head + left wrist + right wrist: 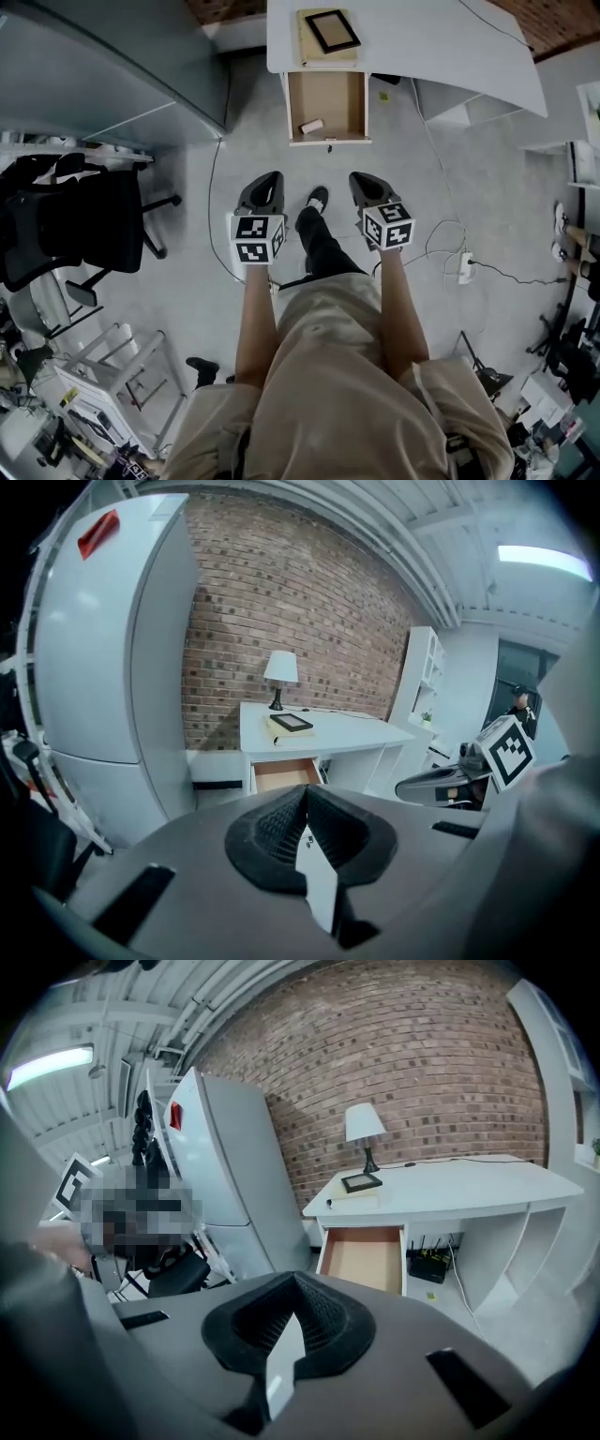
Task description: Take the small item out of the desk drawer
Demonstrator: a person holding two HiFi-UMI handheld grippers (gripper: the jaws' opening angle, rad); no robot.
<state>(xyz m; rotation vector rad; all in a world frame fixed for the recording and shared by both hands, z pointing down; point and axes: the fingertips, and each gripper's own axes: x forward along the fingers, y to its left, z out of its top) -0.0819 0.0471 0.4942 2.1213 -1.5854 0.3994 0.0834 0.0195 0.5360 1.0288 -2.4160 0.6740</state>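
No legible text, perhaps too small.

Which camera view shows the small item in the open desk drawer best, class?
The head view: looking down into the drawer, it shows the small pale item lying near the front wall. Both gripper views show the open drawer from low angles, but no item can be made out inside.
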